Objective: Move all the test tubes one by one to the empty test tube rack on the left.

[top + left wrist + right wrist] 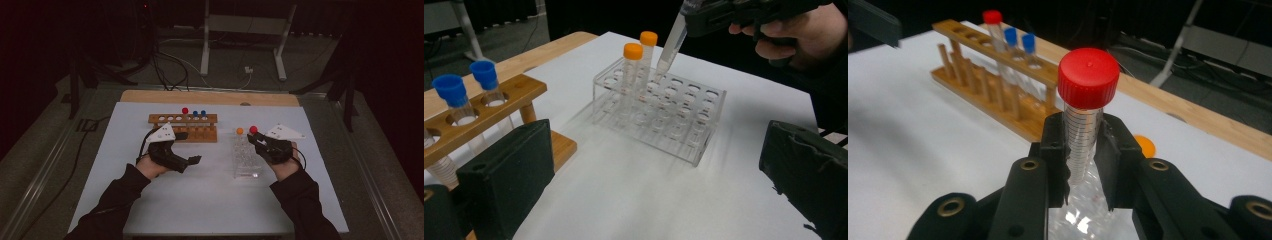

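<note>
My right gripper (1083,135) is shut on a clear tube with a red cap (1088,77). It holds the tube tilted over the clear acrylic rack (246,159). In the left gripper view the tube's tip (660,67) sits at a back-row hole, beside two orange-capped tubes (633,52) standing in that rack (704,142). My left gripper (189,148) stands open between the two racks with nothing between its jaws (649,175). The wooden rack (182,126) holds a red-capped tube (185,110) and two blue-capped tubes (199,113).
A white mat (165,200) covers the table, and a strip of bare wood (210,96) shows at its far edge. Cables (170,70) and a white table frame (245,35) lie on the floor beyond. Several holes of the wooden rack (499,107) are free.
</note>
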`<state>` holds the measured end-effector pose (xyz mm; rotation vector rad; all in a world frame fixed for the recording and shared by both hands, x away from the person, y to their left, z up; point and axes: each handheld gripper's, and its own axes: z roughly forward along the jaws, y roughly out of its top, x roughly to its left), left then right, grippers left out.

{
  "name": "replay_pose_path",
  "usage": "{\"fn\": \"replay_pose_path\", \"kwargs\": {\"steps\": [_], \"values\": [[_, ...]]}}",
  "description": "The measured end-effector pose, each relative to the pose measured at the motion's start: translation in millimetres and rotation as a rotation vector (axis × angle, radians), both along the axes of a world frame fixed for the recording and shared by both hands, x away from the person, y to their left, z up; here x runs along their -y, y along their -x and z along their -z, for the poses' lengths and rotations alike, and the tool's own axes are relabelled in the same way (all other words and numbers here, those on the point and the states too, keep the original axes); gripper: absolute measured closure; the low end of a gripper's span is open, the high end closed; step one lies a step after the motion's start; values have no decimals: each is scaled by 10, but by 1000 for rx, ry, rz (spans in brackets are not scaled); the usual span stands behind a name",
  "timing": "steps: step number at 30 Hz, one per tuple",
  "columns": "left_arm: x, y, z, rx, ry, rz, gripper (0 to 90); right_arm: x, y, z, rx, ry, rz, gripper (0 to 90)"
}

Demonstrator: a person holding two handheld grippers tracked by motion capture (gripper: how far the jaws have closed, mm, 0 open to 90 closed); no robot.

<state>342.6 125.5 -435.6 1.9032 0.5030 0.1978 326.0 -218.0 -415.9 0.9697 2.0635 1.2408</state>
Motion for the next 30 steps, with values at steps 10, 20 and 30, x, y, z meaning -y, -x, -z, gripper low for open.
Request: {"fn": "replay_pose_path", "kwargs": {"steps": [10, 20, 30], "values": [[61, 30, -76, 5, 10, 30, 23, -264, 169, -8, -12, -16, -124, 751], [153, 85, -128, 11, 16, 64, 45, -556, 255, 177, -82, 9, -237, 751], [284, 132, -133, 30, 12, 132, 232, -697, 299, 245, -124, 16, -294, 750]]}}
